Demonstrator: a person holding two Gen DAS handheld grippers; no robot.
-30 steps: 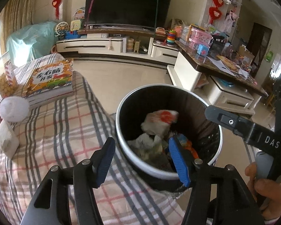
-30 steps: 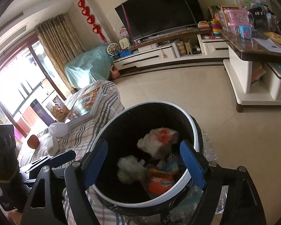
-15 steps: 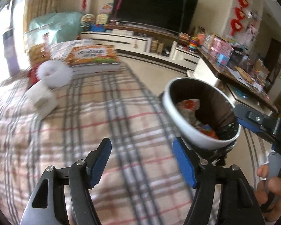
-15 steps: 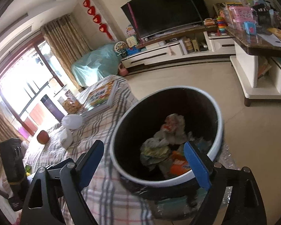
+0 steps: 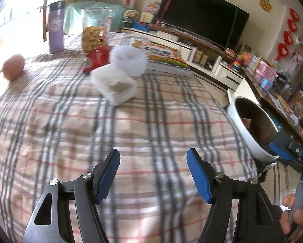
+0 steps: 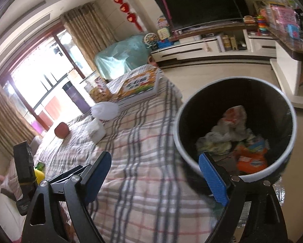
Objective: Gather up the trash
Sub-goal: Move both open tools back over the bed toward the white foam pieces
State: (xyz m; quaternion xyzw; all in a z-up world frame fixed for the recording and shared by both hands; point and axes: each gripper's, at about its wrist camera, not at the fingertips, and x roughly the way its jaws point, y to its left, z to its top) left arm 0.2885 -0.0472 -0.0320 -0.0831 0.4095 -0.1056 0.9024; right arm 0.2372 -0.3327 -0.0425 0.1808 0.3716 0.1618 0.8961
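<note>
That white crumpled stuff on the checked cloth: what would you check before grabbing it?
1. Left gripper open and empty: ok.
2. Right gripper open and empty: ok.
3. White crumpled piece in plain sight: ok.
4. Nothing on the checked cloth between the left gripper and the piece: ok.
5. Trash bin has room left: ok.
6. Whether the piece is really trash: cannot tell.

Table with checked cloth (image 5: 131, 137): book (image 5: 161, 55) at far edge; fluffy ball (image 5: 129, 60) just before it; folded cloth (image 5: 115, 87) touching the ball's near side. Packet (image 5: 96, 57), jar (image 5: 95, 32) and box (image 5: 56, 33) to their left; round object (image 5: 13, 66) at far left. Bin (image 6: 235, 129) at the table's right edge, holding wrappers (image 6: 232, 133). TV (image 5: 202, 24) on its stand behind, across the floor.
</note>
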